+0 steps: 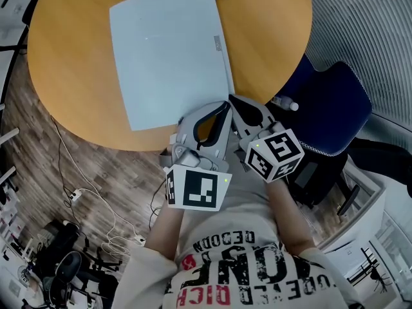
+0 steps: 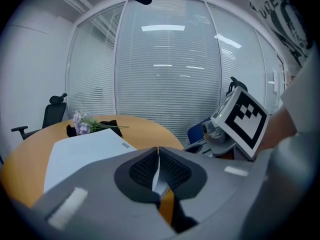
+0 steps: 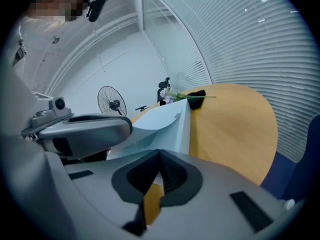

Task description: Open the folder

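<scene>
A pale blue folder (image 1: 167, 50) lies shut on the round wooden table (image 1: 64, 56). Both grippers meet at its near right corner, by the table's edge. My left gripper (image 1: 223, 105) is shut, and a thin pale strip of the folder's cover shows pinched between its pads (image 2: 158, 156). In the right gripper view the folder (image 3: 167, 116) curls up slightly toward the left gripper (image 3: 85, 129). My right gripper (image 1: 237, 102) sits just right of the left one, its jaws (image 3: 159, 154) closed on the same corner, with a pale sliver showing between the pads.
A bunch of flowers (image 2: 82, 123) and a black object (image 2: 102, 126) lie at the table's far side. A blue chair (image 1: 335, 108) with a small bottle (image 1: 284, 103) stands close on the right. Cables (image 1: 84, 192) trail on the floor. A fan (image 3: 114, 104) stands beyond.
</scene>
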Tool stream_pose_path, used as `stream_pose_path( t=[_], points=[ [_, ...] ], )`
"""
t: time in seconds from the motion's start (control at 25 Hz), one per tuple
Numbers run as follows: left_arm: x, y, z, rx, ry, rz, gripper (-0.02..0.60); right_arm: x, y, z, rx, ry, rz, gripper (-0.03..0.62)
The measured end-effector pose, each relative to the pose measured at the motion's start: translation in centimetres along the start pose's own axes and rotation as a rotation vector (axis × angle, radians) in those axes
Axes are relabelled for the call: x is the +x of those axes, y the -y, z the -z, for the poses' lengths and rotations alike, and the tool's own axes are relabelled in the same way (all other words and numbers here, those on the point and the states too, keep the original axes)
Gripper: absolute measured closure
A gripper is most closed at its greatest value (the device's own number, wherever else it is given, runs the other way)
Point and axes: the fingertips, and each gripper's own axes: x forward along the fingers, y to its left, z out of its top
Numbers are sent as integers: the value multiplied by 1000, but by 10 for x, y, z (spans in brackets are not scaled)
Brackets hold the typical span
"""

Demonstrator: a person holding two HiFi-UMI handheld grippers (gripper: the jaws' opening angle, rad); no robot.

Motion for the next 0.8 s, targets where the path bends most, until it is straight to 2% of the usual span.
stream_pose_path(
  t=[0.8],
  points=[
    [-14,-7,-20,-29,79,-42,561,1,-4,-3,-29,-18,-5,582]
  ],
)
